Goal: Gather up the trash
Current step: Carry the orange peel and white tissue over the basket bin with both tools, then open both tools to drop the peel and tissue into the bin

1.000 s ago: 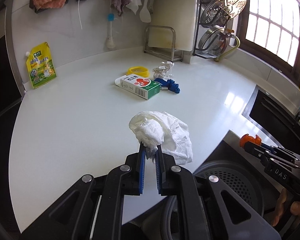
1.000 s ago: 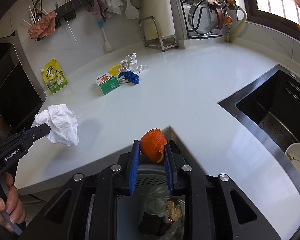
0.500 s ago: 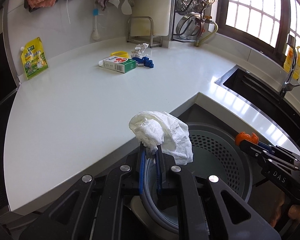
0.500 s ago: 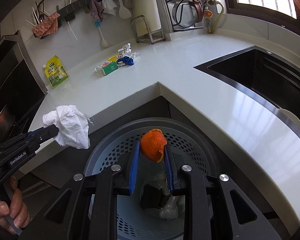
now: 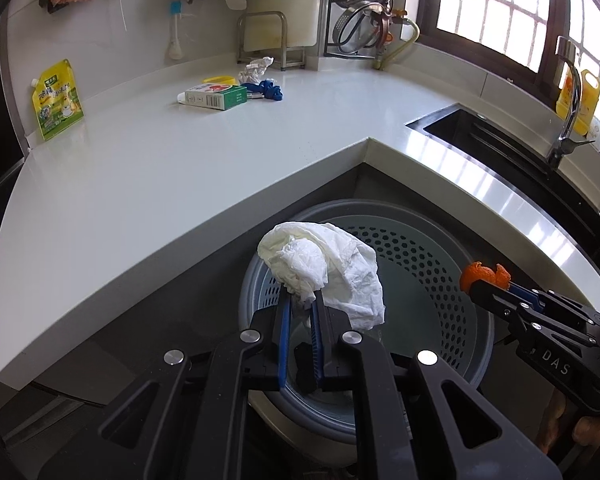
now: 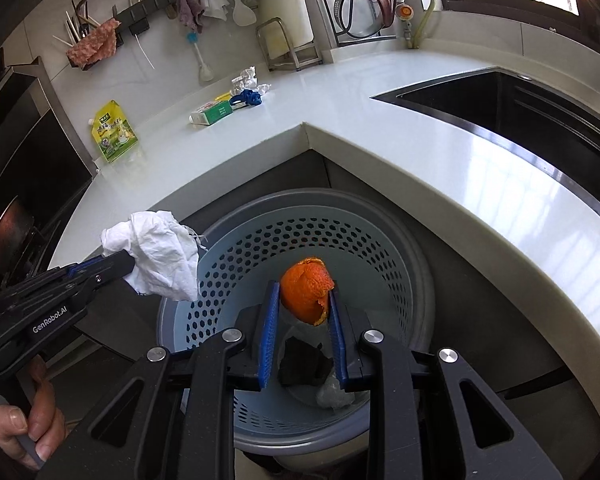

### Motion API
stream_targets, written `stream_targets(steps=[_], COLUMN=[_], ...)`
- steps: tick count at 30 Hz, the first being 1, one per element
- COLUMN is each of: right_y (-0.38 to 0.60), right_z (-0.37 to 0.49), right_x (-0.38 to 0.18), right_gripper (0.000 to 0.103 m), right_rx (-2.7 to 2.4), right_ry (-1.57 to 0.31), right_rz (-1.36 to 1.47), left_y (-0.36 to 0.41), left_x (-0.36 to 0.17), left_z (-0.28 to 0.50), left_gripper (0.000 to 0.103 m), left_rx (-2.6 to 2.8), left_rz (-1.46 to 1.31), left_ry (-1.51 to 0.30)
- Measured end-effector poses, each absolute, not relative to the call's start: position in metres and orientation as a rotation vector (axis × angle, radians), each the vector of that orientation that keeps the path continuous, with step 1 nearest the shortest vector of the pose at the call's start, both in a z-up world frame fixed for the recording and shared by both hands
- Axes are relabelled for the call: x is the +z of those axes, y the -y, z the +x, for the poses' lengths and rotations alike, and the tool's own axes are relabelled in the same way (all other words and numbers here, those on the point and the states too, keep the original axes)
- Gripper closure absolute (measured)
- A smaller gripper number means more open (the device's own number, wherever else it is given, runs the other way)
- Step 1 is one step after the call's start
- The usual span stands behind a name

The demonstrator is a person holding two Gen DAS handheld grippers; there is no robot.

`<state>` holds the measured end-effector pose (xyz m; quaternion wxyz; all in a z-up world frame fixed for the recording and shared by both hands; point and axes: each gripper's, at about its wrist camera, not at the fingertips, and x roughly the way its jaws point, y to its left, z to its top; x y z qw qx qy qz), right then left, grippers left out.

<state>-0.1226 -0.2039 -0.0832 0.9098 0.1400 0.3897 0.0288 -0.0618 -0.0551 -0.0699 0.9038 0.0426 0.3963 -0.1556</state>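
My left gripper (image 5: 302, 300) is shut on a crumpled white tissue (image 5: 324, 272), which hangs over the near rim of the grey perforated trash bin (image 5: 432, 272) below the counter corner. The right wrist view shows that tissue (image 6: 160, 260) at the left, over the bin's left rim (image 6: 228, 236). My right gripper (image 6: 304, 300) is shut on a piece of orange peel (image 6: 306, 294) above the bin's opening. Dark trash lies at the bin's bottom (image 6: 304, 364). In the left wrist view the orange peel (image 5: 480, 274) shows at the right gripper's tip.
On the white counter (image 5: 180, 168) lie a green and white carton (image 5: 214, 97), a yellow ring (image 5: 219, 79), a blue item (image 5: 269, 89) and crumpled paper (image 5: 254, 70). A yellow pouch (image 5: 56, 100) leans on the wall. The sink (image 5: 500, 152) lies to the right.
Both grippers drew back from over the counter and sank to hang above the trash bin, with the tissue and the orange peel still gripped.
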Motion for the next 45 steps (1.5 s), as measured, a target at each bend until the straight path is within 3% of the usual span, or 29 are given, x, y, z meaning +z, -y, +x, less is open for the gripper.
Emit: stream_targets(steps=[45], right_y=[0.200], right_z=[-0.114], right_x=[-0.113], right_gripper=[0.078], right_rx=[0.078], right_ry=[-0.886], right_rz=[0.279], left_y=[0.066], left_x=[-0.118], left_z=[-0.043], left_gripper=[0.093], left_rx=[-0.334], left_rz=[0.082], left_ry=[-0.975])
